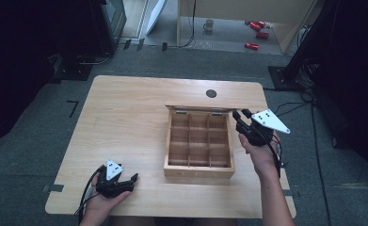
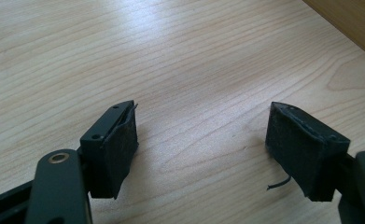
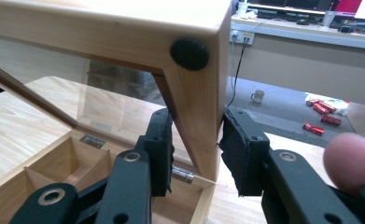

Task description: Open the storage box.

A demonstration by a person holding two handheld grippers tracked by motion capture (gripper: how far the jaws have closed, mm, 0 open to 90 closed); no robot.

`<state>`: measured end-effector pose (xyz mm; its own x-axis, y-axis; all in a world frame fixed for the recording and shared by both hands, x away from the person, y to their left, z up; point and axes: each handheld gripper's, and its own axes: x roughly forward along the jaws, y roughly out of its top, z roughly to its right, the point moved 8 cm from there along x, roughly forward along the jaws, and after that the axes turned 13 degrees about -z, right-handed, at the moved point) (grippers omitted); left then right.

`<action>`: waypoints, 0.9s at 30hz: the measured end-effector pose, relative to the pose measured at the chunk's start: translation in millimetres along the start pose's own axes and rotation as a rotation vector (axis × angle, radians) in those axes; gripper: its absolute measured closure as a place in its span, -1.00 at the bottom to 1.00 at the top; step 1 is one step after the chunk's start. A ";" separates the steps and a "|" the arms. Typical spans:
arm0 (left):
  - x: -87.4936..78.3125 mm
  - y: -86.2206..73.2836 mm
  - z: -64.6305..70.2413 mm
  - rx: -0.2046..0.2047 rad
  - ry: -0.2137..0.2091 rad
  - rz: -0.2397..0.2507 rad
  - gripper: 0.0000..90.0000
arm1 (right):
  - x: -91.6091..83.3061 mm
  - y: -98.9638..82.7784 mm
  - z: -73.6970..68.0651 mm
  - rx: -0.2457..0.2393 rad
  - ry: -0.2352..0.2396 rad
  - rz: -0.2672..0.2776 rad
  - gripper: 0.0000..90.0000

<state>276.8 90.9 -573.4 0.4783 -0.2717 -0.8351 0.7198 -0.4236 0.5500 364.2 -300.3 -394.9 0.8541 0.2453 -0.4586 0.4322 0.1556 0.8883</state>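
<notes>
1. Fingers of the right gripper (image 3: pixel 196 156) are clamped on the side rail of the lid (image 3: pixel 194 112), one pad inside the frame, one outside. No earlier picture is needed to see that the wood sits squarely between them.
2. Fingers of the left gripper (image 2: pixel 201 149) stand well apart with nothing between them, over bare bench (image 2: pixel 171 60) at about 7 o'clock in the high view (image 1: pixel 117 181).
3. The box (image 1: pixel 199 141) sits right of centre on the bench, its hinges on the far edge at 12 o'clock; the right gripper (image 1: pixel 242 117) meets the lid at the box's 1 o'clock corner.
4. The step in hand looks like swinging the lid on its hinges. To do it well, I would:
   - keep the grip on the rail, not the clear pane;
   - follow the hinge arc rather than pull straight, so the box does not slide;
   - bring the left gripper to steady the near wall if the box shifts.
5. The box is pale wood, shallow, split into a grid of small square cells, all empty as far as shows. The lid is a wooden frame around a clear pane, with a round black bumper (image 3: pixel 190 53) at its corner and metal hinges (image 3: pixel 92 140).
</notes>
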 end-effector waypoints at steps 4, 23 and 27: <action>-0.1 -0.1 0.0 0.002 -0.001 -0.002 -0.43 | 3.3 5.8 1.9 -0.001 -0.011 -0.002 0.46; 0.7 -0.1 1.1 0.014 -0.006 -0.009 -0.52 | 40.1 49.7 21.7 0.072 -0.017 -0.065 0.48; 1.1 -0.1 1.4 0.015 -0.007 -0.013 -0.56 | 52.4 58.7 27.5 0.097 -0.013 -0.085 0.48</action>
<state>276.5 89.5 -574.3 0.4657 -0.2718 -0.8422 0.7180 -0.4403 0.5391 442.2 -304.6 -366.0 0.8167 0.2227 -0.5323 0.5285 0.0818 0.8450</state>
